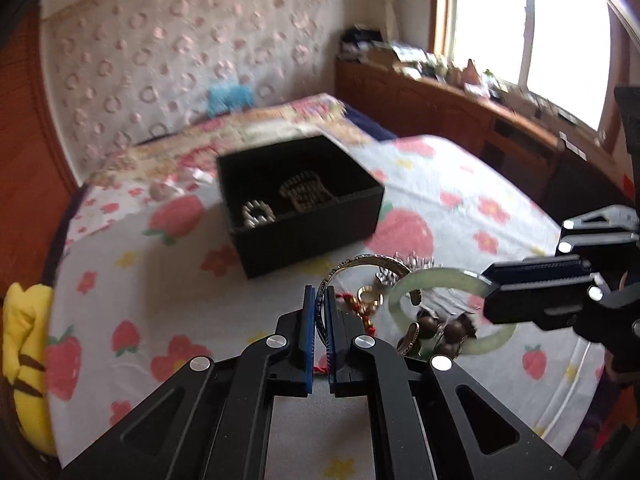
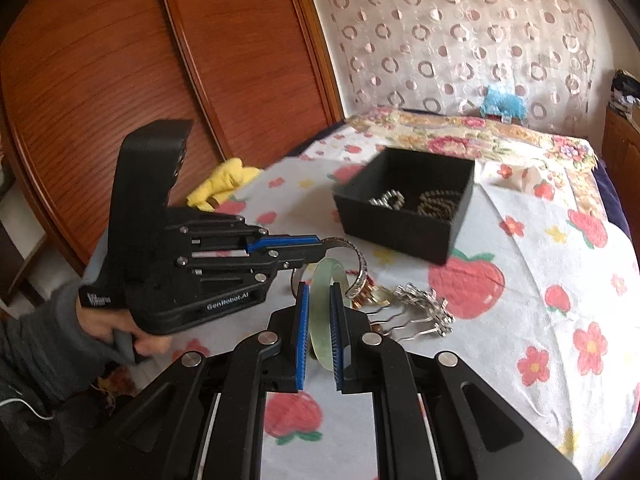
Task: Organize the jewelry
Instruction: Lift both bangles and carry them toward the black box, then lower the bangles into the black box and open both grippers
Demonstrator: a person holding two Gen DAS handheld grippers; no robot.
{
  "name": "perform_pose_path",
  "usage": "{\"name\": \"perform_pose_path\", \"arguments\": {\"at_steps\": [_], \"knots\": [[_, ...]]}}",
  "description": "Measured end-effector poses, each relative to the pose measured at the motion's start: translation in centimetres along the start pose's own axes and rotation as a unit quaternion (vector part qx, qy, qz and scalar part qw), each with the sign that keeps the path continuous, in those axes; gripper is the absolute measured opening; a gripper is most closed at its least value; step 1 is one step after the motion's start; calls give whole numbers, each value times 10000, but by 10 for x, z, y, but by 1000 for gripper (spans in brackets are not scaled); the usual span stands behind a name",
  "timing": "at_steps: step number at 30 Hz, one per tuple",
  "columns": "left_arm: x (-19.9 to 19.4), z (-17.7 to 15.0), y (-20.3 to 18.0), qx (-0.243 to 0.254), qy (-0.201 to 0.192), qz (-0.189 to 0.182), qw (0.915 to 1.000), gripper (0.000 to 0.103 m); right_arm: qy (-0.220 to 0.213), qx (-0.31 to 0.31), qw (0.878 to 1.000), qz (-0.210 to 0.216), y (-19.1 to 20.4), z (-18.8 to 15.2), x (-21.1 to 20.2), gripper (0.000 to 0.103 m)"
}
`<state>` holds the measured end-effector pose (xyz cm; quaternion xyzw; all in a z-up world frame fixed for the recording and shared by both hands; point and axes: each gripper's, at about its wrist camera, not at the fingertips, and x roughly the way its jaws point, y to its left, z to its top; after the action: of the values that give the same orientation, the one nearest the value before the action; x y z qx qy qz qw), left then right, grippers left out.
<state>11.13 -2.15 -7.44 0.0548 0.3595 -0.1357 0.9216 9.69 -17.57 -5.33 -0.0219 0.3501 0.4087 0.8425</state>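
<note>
A black open box sits on the bed and holds a silver chain and a dark beaded bracelet. My left gripper is shut on a silver cuff bangle, held just above the bedspread. My right gripper is shut on a pale green jade bangle. Below them lie a gold ring, dark beads, a red cord and a crystal hair comb.
The strawberry-print bedspread covers the bed. A yellow plush lies at its left edge, a blue toy by the curtain. A wooden sideboard with clutter stands under the window. Wooden wardrobe doors stand behind the left gripper.
</note>
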Motion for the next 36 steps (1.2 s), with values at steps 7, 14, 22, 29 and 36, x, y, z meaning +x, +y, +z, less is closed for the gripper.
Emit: {"name": "perform_pose_path", "arguments": {"at_steps": [7, 14, 22, 29, 36], "knots": [[-27, 8, 6, -227, -518, 365, 9977, 3, -195, 29, 9998, -11, 18, 9, -5, 12], [-32, 13, 8, -283, -721, 535, 9956, 4, -263, 413, 9988, -73, 5, 11, -5, 12], [-31, 14, 7, -289, -737, 523, 9955, 4, -455, 623, 9970, -116, -8, 15, -15, 12], [-25, 26, 11, -241, -724, 548, 9956, 4, -446, 410, 9976, -324, -18, 29, -17, 12], [-21, 33, 16, -233, -710, 541, 9957, 4, -372, 235, 9979, -467, -35, 48, -7, 12]]}}
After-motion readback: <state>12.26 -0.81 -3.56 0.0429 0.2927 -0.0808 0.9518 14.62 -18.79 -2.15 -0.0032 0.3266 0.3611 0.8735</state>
